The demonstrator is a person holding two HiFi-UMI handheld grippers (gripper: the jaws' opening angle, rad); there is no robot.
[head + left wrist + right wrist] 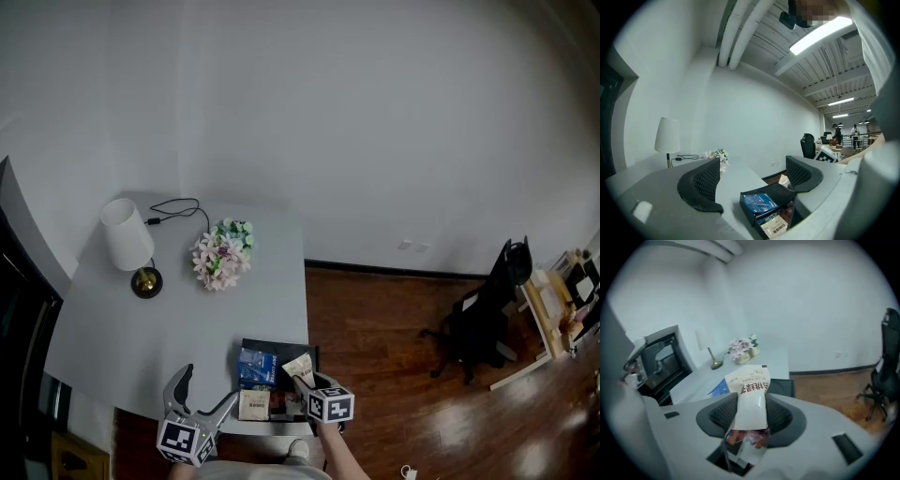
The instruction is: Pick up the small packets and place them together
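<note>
My right gripper [751,416] is shut on a white packet [749,394] with red print, which stands upright between its pads. In the head view that gripper [298,377] hangs over the black tray [309,352] at the table's near right edge, the white packet [298,367] in it. In the tray lie a blue packet [255,367] and a beige packet [254,404]. My left gripper [208,386] is open just left of the tray, nothing between its pads. From the left gripper [753,177] the blue packet [759,204] and beige packet [774,227] show below.
A white lamp [127,239] with a brass foot and a bunch of flowers [222,253] stand at the back of the grey table [141,347]. A black cable runs behind them. Wooden floor and an office chair [487,314] lie to the right.
</note>
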